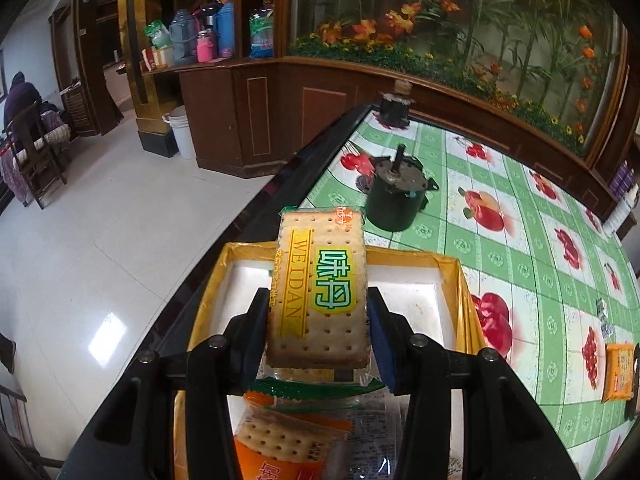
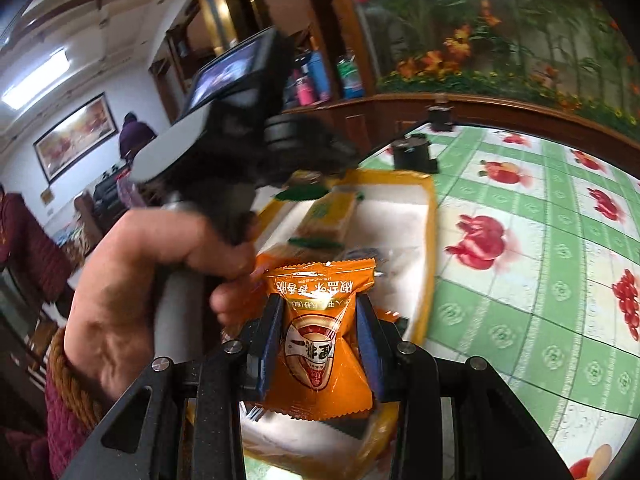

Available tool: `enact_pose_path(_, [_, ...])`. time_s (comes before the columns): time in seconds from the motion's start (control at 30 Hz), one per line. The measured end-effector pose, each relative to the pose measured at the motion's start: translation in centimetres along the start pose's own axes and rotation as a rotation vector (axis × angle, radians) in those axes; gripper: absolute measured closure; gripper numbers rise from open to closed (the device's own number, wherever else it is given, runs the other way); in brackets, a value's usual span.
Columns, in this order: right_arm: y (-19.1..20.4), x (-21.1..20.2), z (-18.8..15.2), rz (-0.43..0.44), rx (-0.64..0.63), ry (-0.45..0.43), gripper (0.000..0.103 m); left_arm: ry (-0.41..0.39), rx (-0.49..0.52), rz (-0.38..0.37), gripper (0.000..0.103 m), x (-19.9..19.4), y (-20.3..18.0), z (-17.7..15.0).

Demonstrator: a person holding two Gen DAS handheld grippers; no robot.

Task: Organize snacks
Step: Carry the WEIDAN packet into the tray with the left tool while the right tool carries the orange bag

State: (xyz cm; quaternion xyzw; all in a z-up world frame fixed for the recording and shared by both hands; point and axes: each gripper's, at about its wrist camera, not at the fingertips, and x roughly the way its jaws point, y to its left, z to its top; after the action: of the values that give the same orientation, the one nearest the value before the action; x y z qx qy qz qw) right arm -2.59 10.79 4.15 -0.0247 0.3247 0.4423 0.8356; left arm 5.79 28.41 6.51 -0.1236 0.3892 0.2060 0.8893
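Reading "WEIDAN": clamped cracker packet (image 1: pixel 318 288)

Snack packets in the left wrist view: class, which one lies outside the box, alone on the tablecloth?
The orange packet at the far right edge, flat on the green fruit-print tablecloth. The others are in or above the yellow-rimmed box.

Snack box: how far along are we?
Done: a few packets already lie in the yellow-rimmed box. In hand: left gripper holds a cracker pack over it; right gripper holds an orange packet. Left: both drops, plus another orange packet on the tablecloth.
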Motion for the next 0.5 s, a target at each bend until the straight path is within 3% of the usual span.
enact_pose_path(0.17, [0.4,0.8,-0.9,0.023,-0.013,0.049,0.063,0.056,0.002,-0.096,0.057,0.8,-0.2,-0.1])
enact_pose_path(0.27, [0.7,1.3,-1.3,0.028,-0.022,0.076,0.063,0.052,0.017,-0.064,0.057,0.9,-0.4,-0.3])
enact_pose_path(0.5, [0.7,1.6,-1.5,0.016,-0.028,0.099,0.061,0.072,0.078,-0.088,0.057,1.0,-1.8,-0.6])
